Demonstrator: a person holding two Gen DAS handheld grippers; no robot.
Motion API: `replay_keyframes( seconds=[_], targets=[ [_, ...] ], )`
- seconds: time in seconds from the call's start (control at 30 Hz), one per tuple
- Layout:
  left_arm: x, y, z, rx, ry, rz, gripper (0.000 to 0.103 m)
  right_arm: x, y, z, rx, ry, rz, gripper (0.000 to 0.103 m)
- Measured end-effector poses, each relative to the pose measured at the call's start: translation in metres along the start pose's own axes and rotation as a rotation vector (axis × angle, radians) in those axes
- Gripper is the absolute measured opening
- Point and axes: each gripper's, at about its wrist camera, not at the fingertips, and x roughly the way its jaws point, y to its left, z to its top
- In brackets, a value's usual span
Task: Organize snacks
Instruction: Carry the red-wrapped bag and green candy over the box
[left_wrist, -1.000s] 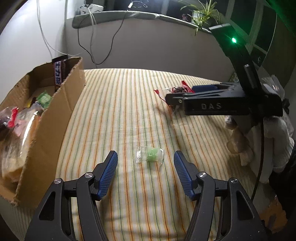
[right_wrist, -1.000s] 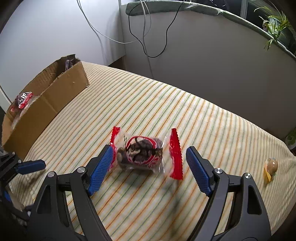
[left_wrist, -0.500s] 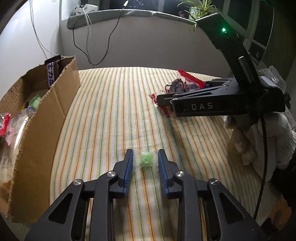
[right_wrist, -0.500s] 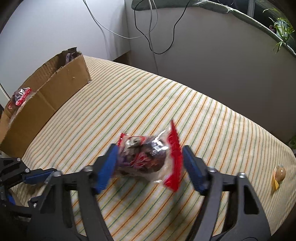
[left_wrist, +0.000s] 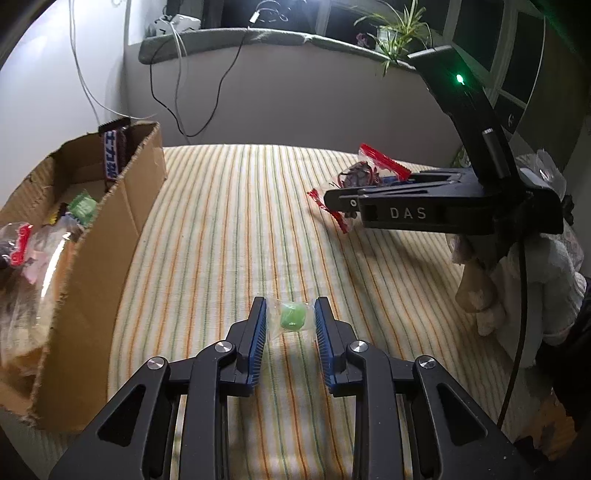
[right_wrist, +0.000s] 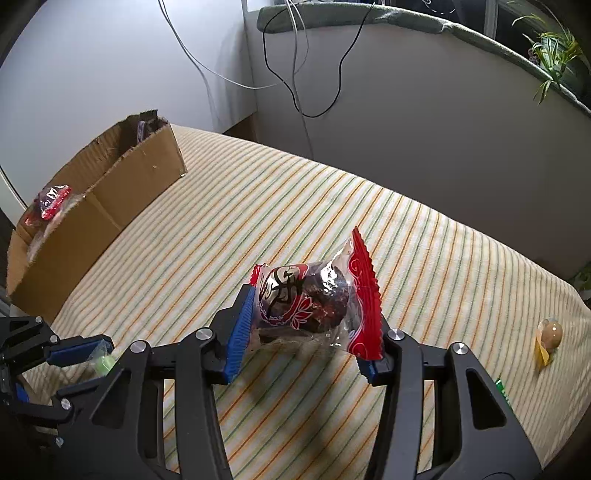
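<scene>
Left gripper (left_wrist: 289, 320) first: I have its pads closed most of the way onto the clear wrapper of the green candy (left_wrist: 291, 319), which sits just above the striped cloth (left_wrist: 229, 221) near its front edge; whether the grip is firm I cannot tell. For the coming move what matters is that the cardboard box (left_wrist: 88, 273) lies to the left of this gripper, along the cloth's left edge, its long axis running away from me toward the wall, and my left hand is clearly the nearer one to it. My right gripper (right_wrist: 308, 325) is narrowed around the red-ended snack packet (right_wrist: 314, 299), held clear of the cloth with its crimped ends sticking out past the fingers; from there the box is well apart, far left. A small wrapped brown sweet (right_wrist: 549, 336) lies near the cloth's right edge. I judge both loads are due for the box, left one first.
</scene>
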Motion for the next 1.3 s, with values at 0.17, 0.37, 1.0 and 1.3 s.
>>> replay_keyframes(
  seconds=[0.17, 0.37, 1.0, 1.3],
  targets=[
    [-0.014, 0.005, 0.002, -0.014, -0.032, 0.004, 0.024, -0.016, 0.005, 0.004, -0.012, -0.026, -0.002, 0.051],
    [-0.037, 0.013, 0.004, -0.028, -0.082, 0.014, 0.024, -0.033, 0.023, 0.013, -0.044, -0.058, 0.003, 0.051],
    [-0.087, 0.08, 0.018, -0.084, -0.201, 0.117, 0.024, -0.048, 0.093, 0.06, -0.112, -0.137, 0.055, 0.051],
    [-0.092, 0.114, 0.029, -0.108, -0.216, 0.153, 0.024, -0.034, 0.123, 0.081, -0.142, -0.14, 0.085, 0.051]
  ],
)
